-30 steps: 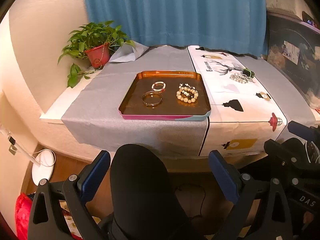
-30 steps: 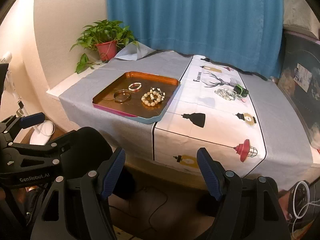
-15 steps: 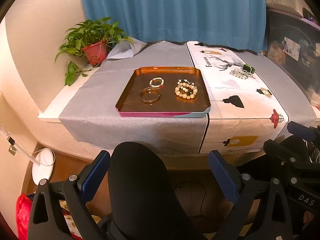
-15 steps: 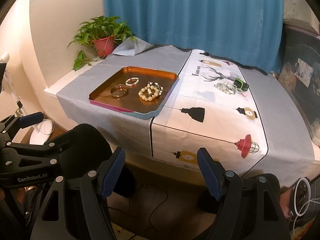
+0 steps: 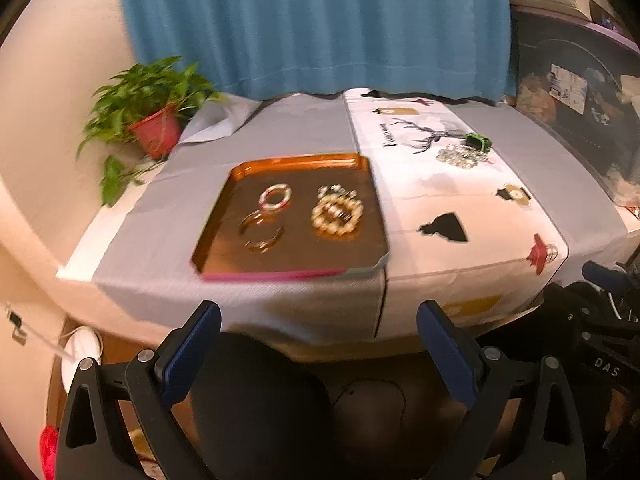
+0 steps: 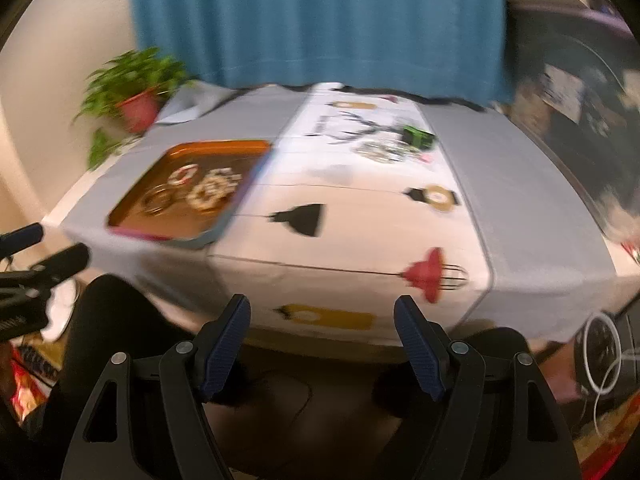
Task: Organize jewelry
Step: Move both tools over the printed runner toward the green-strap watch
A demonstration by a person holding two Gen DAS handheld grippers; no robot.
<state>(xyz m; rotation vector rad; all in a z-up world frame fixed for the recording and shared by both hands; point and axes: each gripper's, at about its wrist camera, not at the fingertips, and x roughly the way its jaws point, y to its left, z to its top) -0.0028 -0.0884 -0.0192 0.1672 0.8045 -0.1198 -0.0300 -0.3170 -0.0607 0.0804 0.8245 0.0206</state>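
Note:
An orange tray (image 5: 224,196) lies on the grey cloth and holds a cream bead bracelet (image 5: 337,216), a small pink and white bracelet (image 5: 275,196) and a metal bangle (image 5: 261,231). The tray also shows in the right wrist view (image 6: 160,160). A silvery pile of jewelry (image 5: 460,156) lies by a green and black item (image 5: 478,142) at the far right of the white runner, also in the right wrist view (image 6: 382,150). My left gripper (image 5: 318,346) is open and empty, below the table's front edge. My right gripper (image 6: 322,340) is open and empty, also before the edge.
A potted plant (image 5: 154,128) stands at the table's back left. A blue curtain (image 5: 312,24) hangs behind. A black knee (image 5: 256,400) sits under my left gripper. Dark furniture (image 5: 580,120) stands at the right. The white runner (image 6: 360,220) bears printed lamps.
Both grippers have moved forward and up toward the table, so the tray and runner look larger. The right wrist view has swung right. Both grippers stay open.

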